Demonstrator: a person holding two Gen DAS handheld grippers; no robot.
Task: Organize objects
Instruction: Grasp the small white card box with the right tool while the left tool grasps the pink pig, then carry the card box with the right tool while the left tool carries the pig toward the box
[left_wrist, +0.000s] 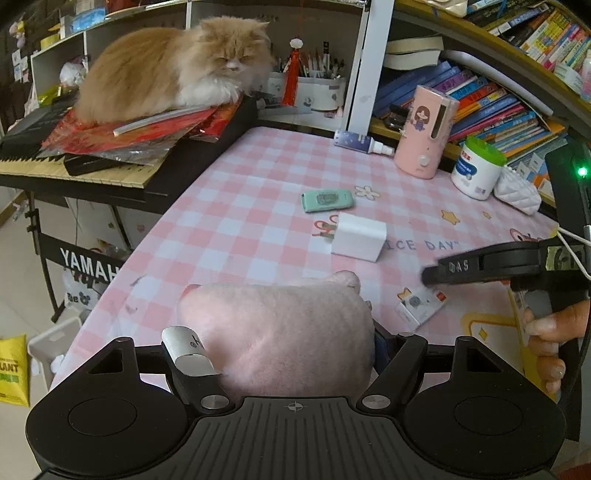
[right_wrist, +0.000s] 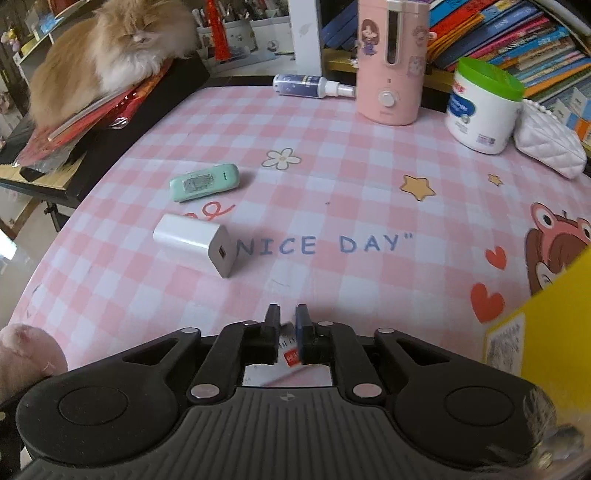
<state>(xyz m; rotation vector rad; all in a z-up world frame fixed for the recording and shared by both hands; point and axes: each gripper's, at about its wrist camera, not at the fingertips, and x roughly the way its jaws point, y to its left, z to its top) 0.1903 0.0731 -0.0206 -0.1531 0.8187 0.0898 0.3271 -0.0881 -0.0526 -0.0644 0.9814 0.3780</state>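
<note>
The left tongs (left_wrist: 280, 354) sit closest, clenched around a soft pink plush toy (left_wrist: 277, 332) that bulges between the pads, held over the near edge of the table (left_wrist: 229, 221). I judge the grip should stay gentle but firm, since plush compresses and can slip. The yellow box (right_wrist: 554, 314) at the right edge looks a likely destination. A white charger (right_wrist: 194, 238) and mint green case (right_wrist: 204, 182) lie apart mid-table. The right tongs (right_wrist: 286, 325) are pinched on a small white carton (left_wrist: 419, 306); lift it straight to avoid twisting.
</note>
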